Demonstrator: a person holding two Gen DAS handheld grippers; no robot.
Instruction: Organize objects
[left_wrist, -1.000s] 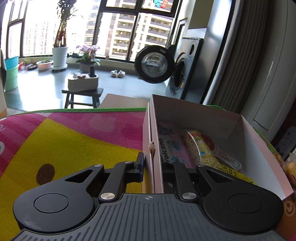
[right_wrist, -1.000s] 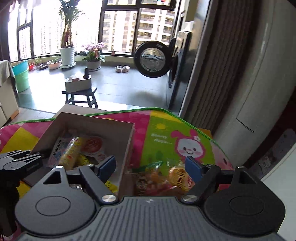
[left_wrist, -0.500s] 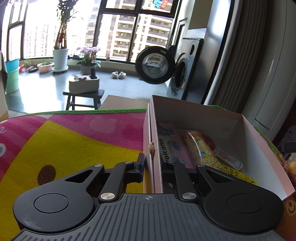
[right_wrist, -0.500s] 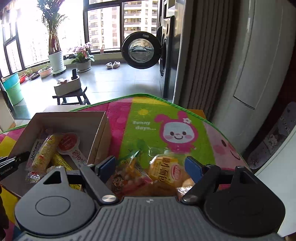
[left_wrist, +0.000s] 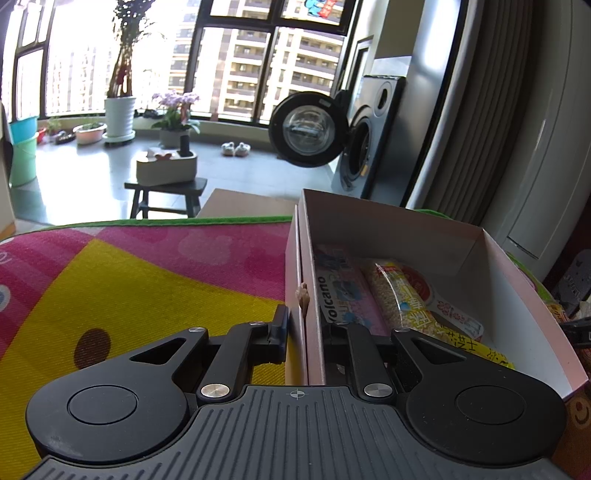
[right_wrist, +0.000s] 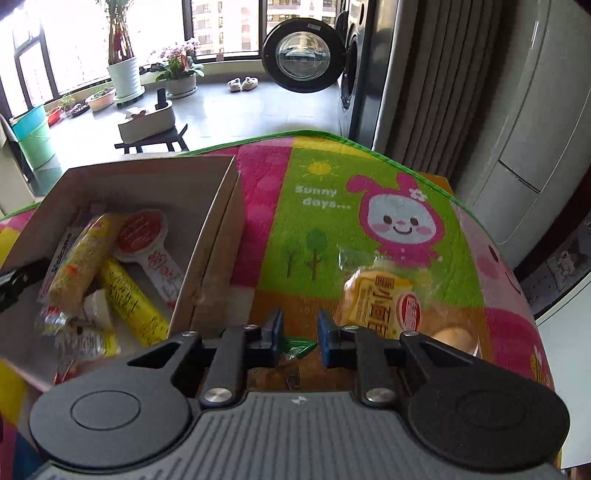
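An open cardboard box (left_wrist: 388, 229) (right_wrist: 218, 236) sits on a colourful mat (left_wrist: 147, 277) (right_wrist: 314, 206). It holds yellow snack packets (left_wrist: 399, 295) (right_wrist: 125, 299) and several other wrapped snacks. My left gripper (left_wrist: 304, 328) is shut on the box's near left wall, one finger outside and one inside. My right gripper (right_wrist: 299, 332) is low over the mat just right of the box, shut on the green edge of a snack packet (right_wrist: 295, 347); the rest of that packet is hidden under the gripper. A bagged yellow bread (right_wrist: 380, 299) lies just right of its fingers.
The mat's green edge ends at the far side of the table. Beyond it are a washing machine with its round door open (right_wrist: 299, 55) (left_wrist: 306, 133), a dark stool with a white container (left_wrist: 166, 184), potted plants by the window, and curtains and a white cabinet (right_wrist: 517, 129) on the right.
The right gripper moved forward and down over the loose snacks, and its fingers went from wide open to shut on the green-edged packet. The left gripper kept its hold on the box wall.
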